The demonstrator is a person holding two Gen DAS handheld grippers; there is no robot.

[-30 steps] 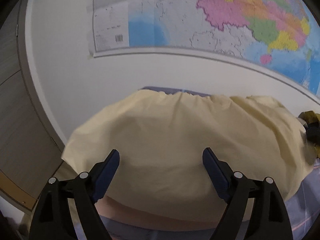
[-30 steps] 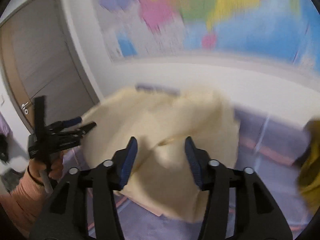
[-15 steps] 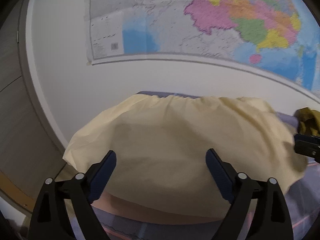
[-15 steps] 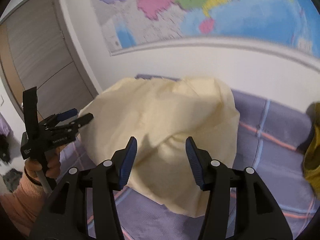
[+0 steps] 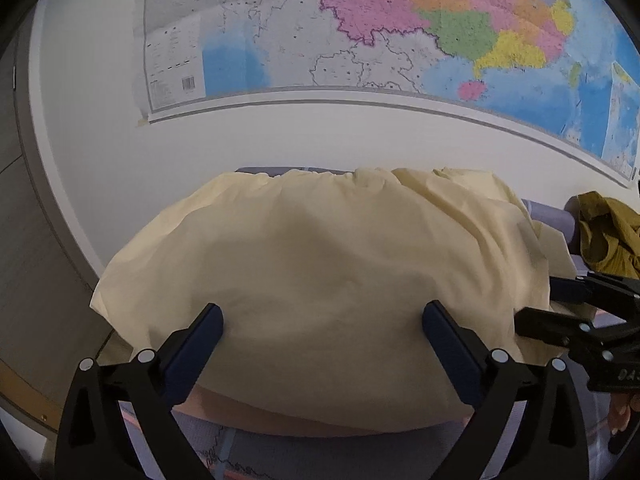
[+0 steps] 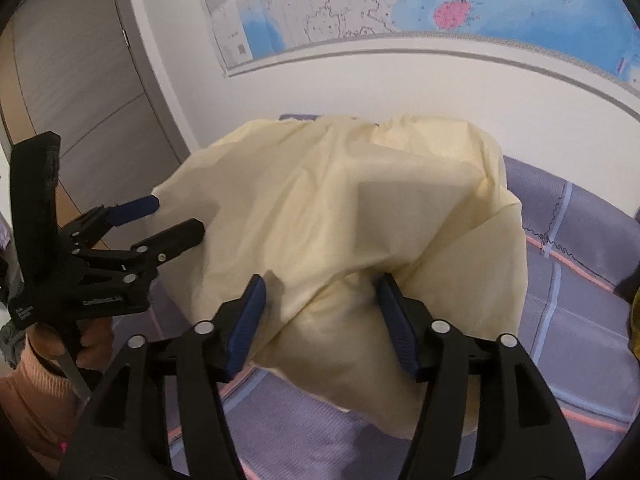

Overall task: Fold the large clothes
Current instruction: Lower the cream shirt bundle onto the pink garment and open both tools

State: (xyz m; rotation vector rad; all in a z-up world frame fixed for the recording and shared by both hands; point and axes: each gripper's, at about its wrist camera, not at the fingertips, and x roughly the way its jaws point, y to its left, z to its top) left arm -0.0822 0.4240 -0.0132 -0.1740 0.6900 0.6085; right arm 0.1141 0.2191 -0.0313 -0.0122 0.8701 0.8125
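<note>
While the pale yellow garment (image 5: pixel 320 280) lay spread on the purple bed cover (image 6: pixel 580 292), my left gripper (image 5: pixel 320 332) had just opened fully wide and my right gripper (image 6: pixel 320 300) partway, both empty above it. Mid-fold, I judged; next needed an edge pinched.

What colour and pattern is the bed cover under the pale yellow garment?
Purple bed cover with a grid of pink and light blue lines, clearest in the right wrist view.

Both hand-held grippers: black plastic frames, silver rivets at the pivots, dark-blue pads on the fingers (image 5: pixel 448 344). Left hand-held gripper (image 6: pixel 168 220) has small white lettering on its body. Peach ribbed knit sleeve (image 6: pixel 36 384) at the wrist.
</note>
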